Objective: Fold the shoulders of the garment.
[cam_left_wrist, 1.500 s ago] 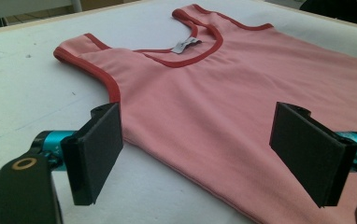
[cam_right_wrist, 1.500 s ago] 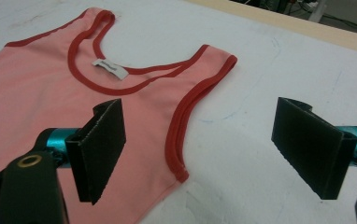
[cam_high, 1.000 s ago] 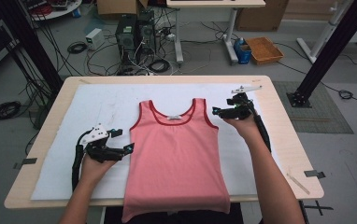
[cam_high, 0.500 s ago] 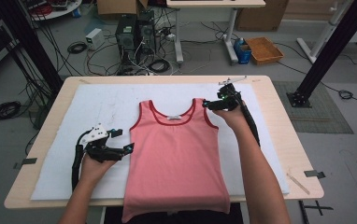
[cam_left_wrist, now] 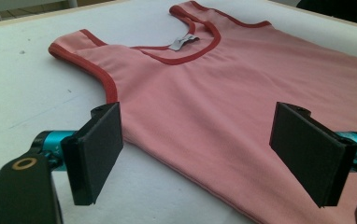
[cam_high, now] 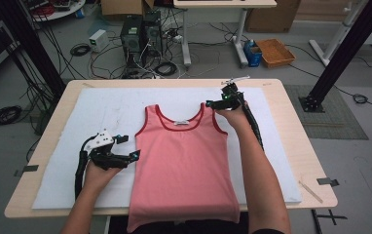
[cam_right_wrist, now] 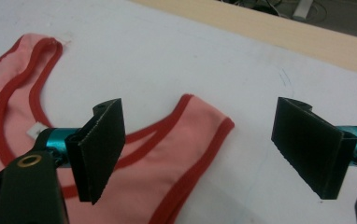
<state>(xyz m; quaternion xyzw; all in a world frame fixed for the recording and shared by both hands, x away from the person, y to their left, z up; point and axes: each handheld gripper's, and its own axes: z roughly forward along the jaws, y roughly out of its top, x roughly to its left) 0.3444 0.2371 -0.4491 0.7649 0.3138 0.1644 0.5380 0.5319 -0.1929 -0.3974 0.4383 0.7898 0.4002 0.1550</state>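
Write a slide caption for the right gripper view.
Open right gripper poised over the pink tank top's red-trimmed shoulder strap on the white mat.

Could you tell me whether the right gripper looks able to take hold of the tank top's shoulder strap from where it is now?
Probably yes: the right gripper is open, the shoulder strap lies flat between its jaws on the white mat, and nothing lies in the way.

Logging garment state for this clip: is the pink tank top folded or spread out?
Spread flat. The pink tank top lies face up on the white mat, both straps and full body showing, no fold; its hem overhangs the near edge.
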